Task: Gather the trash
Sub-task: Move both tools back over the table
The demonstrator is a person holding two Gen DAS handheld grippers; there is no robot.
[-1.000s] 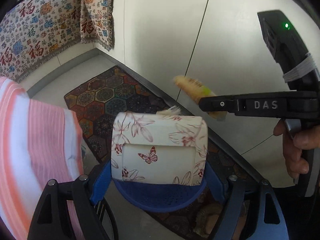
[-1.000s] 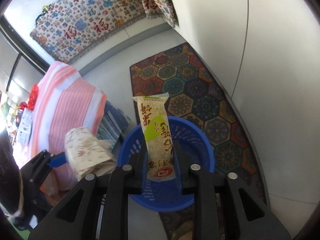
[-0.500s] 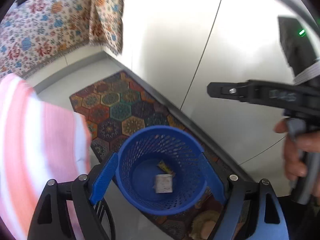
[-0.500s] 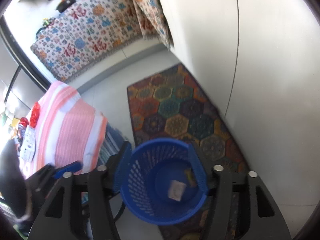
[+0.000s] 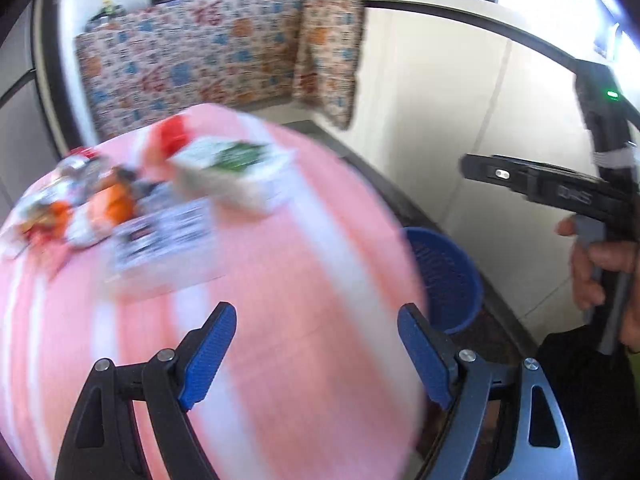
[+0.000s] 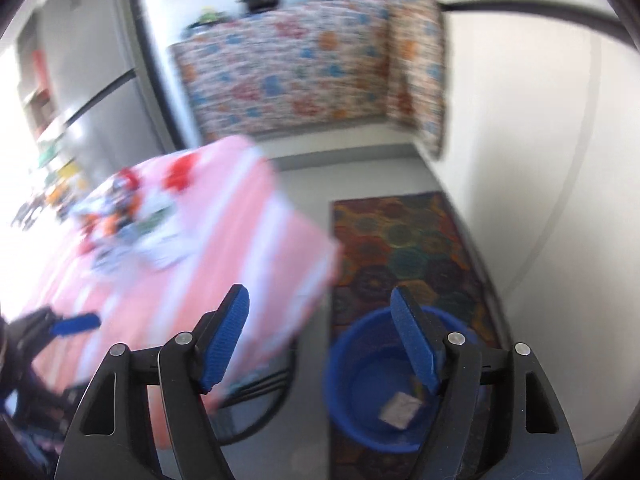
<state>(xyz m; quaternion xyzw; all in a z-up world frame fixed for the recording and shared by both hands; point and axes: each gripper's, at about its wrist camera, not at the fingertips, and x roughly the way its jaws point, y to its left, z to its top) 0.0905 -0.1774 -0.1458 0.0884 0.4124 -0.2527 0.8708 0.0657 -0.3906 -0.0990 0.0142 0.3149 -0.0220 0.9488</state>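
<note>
A blue mesh basket point(image 6: 372, 392) stands on the floor rug with a pale packet point(image 6: 400, 408) lying in its bottom; in the left wrist view the basket point(image 5: 444, 276) shows past the table's right edge. My left gripper point(image 5: 316, 352) hangs open and empty over the pink striped tablecloth point(image 5: 280, 264). My right gripper point(image 6: 320, 340) has its jaws opening with nothing between them, above the gap between table and basket. Blurred trash lies at the table's far left: a white and green carton point(image 5: 236, 176), orange wrappers point(image 5: 108, 208) and a flat printed packet point(image 5: 164, 240).
A patterned rug point(image 6: 404, 240) lies along the white cabinet wall point(image 6: 540, 160). A patterned cloth point(image 5: 200, 64) drapes the far counter, with pots on top. A hand point(image 5: 600, 264) holds the right gripper's handle at the right of the left wrist view.
Both grippers let their items fall into the basket: the floral packet from the left, the snack wrapper from the right. Both then swung up and left toward the table; the right jaws spread.
</note>
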